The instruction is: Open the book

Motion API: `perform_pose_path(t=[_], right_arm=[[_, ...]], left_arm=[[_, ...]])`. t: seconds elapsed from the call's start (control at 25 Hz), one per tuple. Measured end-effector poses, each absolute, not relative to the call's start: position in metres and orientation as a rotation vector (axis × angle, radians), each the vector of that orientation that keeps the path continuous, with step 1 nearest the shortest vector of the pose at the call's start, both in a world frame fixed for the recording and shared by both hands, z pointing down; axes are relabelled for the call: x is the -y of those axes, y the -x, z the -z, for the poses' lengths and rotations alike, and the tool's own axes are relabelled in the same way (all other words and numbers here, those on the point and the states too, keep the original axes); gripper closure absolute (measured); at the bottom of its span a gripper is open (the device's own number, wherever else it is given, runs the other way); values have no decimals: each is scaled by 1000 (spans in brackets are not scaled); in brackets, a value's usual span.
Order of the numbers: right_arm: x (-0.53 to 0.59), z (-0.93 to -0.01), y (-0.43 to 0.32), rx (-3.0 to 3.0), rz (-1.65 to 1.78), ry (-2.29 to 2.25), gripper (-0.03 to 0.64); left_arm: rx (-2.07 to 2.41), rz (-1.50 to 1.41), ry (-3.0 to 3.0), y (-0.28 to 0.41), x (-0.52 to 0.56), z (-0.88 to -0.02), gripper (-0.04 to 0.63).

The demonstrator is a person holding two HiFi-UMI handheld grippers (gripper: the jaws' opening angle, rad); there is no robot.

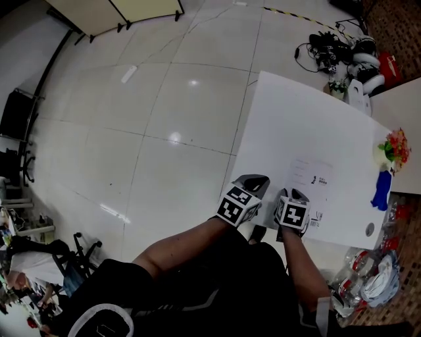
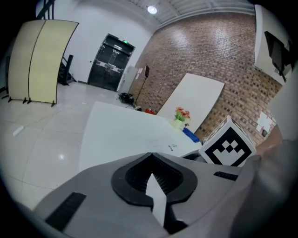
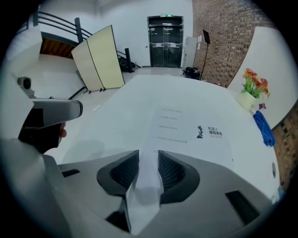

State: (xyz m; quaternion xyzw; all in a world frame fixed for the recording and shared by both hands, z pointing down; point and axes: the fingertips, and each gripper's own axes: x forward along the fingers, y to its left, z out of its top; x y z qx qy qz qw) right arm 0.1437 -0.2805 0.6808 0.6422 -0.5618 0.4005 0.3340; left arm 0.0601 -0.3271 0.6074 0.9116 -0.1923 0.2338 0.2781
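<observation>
Book (image 1: pixel 314 181): one, white cover with small dark print, closed and flat on the white table (image 1: pixel 296 118). It lies close to the table's near edge, toward the right half.

Grippers: two.
- Right gripper (image 1: pixel 295 194) points steeply down at the book's near edge. In the right gripper view (image 3: pixel 148 153) the jaws stand a little apart, unclenched, and white from the book (image 3: pixel 195 132) fills the gap. No squeeze on it is evident.
- Left gripper (image 1: pixel 253 179) sits over the table's near-left edge, just left of the book and apart from it. In its own view (image 2: pixel 150 155) the jaw tips meet, clenched on nothing I can make out. Only a white sliver shows behind the tips.

Other things on the table, one each:
- vase of flowers (image 1: pixel 396 146)
- blue cloth (image 1: pixel 381 189)
- small round disc (image 1: pixel 370 229)

All three sit along the right edge, well apart from the book.

Room for moving: a wide stretch of bare tabletop lies beyond the book and to its left. The right side is more crowded, with clutter on the floor past the table's right edge.

Surroundings: glossy tiled floor (image 1: pixel 131 131) left of the table, and one folding screen (image 1: pixel 115 13) far off.
</observation>
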Motion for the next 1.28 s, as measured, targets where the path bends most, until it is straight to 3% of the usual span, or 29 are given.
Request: perform_pose_path(t=[0.68, 1.28], right_arm=[[280, -678, -137, 1520, -1212, -1729, 597], [274, -609, -161, 1719, -1328, -1859, 617]], left_arm=[[467, -592, -2465, -63, 326, -604, 597], [362, -554, -2535, -84, 329, -587, 597]])
